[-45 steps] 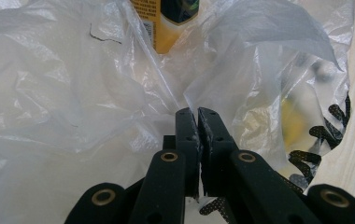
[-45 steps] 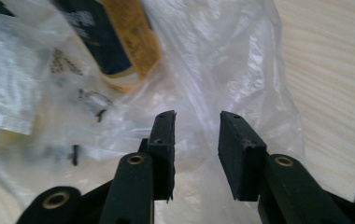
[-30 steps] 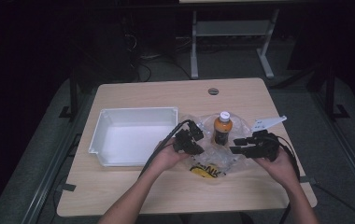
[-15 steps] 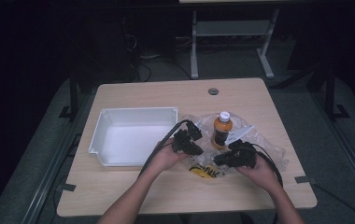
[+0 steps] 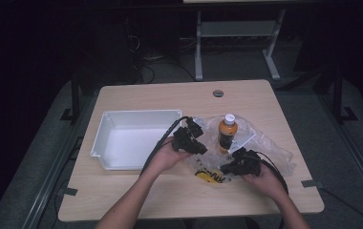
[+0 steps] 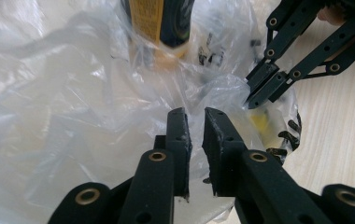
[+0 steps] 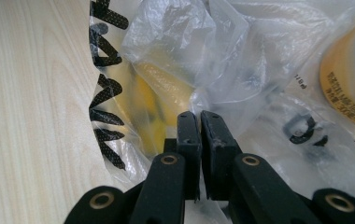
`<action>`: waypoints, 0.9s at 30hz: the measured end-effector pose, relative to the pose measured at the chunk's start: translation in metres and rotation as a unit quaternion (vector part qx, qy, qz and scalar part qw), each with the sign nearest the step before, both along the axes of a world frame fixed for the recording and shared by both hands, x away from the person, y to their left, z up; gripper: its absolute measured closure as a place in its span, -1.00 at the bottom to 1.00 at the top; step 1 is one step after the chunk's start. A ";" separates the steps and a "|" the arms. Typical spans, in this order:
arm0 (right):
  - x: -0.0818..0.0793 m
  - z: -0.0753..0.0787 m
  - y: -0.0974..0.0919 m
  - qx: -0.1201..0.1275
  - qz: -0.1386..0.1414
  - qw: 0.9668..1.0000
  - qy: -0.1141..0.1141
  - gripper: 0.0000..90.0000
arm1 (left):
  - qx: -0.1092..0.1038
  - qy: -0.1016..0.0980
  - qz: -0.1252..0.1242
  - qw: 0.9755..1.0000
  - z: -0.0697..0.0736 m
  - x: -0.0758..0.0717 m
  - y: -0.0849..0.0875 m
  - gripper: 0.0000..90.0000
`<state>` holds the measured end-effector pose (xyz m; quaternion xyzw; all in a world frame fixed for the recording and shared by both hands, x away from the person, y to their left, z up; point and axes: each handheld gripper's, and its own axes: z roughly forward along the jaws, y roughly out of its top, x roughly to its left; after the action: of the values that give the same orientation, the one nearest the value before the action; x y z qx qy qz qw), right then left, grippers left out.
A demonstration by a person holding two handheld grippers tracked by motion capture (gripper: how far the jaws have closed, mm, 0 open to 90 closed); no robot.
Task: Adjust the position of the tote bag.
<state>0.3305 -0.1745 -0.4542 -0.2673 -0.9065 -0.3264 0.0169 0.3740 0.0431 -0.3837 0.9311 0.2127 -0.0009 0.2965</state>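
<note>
Left gripper (image 5: 192, 140): unmoved, jaws easing apart, plastic bag (image 5: 265, 148) film between them.
Right gripper (image 5: 234, 166): dropped from earlier, jaws closing, clenched on bag's near edge.
Bag: mid-worktop (image 5: 136, 200), right of tray (image 5: 104, 138), bottle (image 5: 226, 132) inside.

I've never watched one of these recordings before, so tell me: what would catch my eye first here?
Probably the crumpled clear plastic bag at the right of the wooden table, with an orange bottle standing in it. Two hand-held black grippers meet at the bag's near edge: the right gripper pinches a fold of plastic, the left gripper has plastic between its slightly parted jaws. An empty white tub sits to the left.
</note>
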 end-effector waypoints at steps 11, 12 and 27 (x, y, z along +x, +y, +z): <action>-0.017 0.031 -0.026 0.044 -0.038 0.997 -0.049 0.60 | -0.017 -0.010 0.001 1.000 0.025 0.003 -0.001 0.66; -0.018 0.033 -0.030 0.047 -0.042 0.996 -0.056 0.58 | -0.018 -0.011 0.001 1.000 0.027 0.004 -0.002 0.65; -0.028 0.045 -0.079 0.056 -0.113 0.989 -0.081 0.07 | -0.030 -0.024 -0.017 0.999 0.049 0.016 -0.016 0.42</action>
<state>0.3029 -0.2538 -0.4095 -0.3393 -0.8492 -0.3970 -0.0786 0.3896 0.0276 -0.3342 0.9250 0.1893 0.0096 0.3294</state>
